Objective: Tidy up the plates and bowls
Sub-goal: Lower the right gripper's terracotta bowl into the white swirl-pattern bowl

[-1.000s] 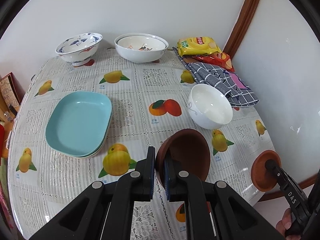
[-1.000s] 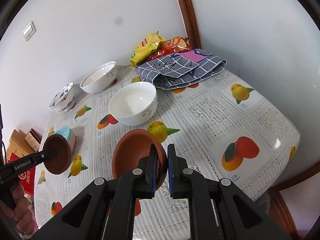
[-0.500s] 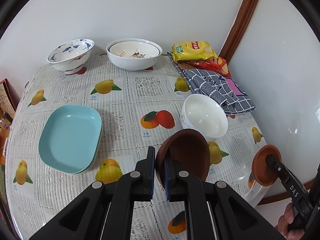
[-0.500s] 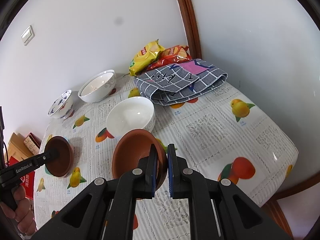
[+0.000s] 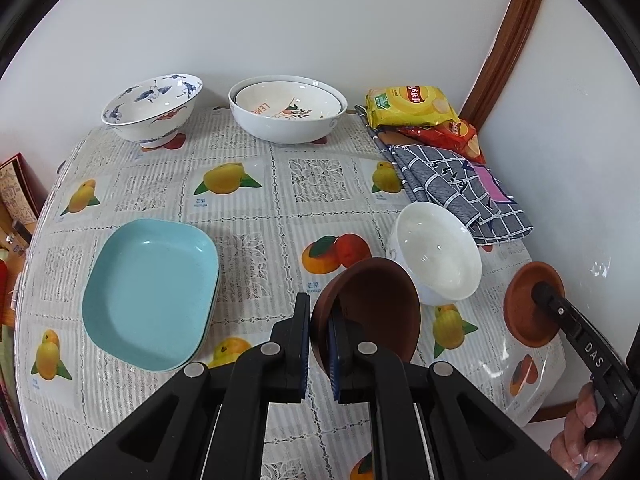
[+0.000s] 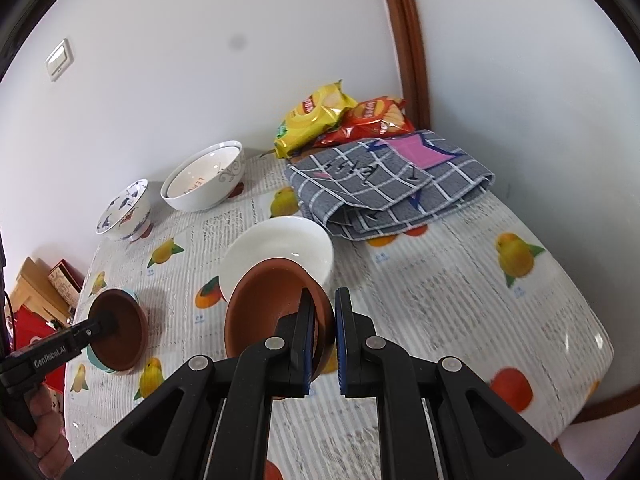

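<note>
Both wrist views look steeply down along their own jaws at the table (image 5: 280, 208). The left view faces the back wall, close over the white bowl (image 5: 438, 256); the right view sees that bowl (image 6: 280, 252) from its other side. Both share it.

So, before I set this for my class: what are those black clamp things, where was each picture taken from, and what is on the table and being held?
No robot here: a person holds a hand-held two-finger gripper in each hand, each with a camera looking along its fingers. One picture comes from the left gripper, the other from the right gripper; each view also catches the other gripper off to the side.

Each is shut on the rim of a small brown bowl: the left's, the right's.

On the fruit-print tablecloth sit stacked turquoise plates, a plain white bowl, a blue-patterned bowl, nested white bowls, crisp packets and a checked cloth.
</note>
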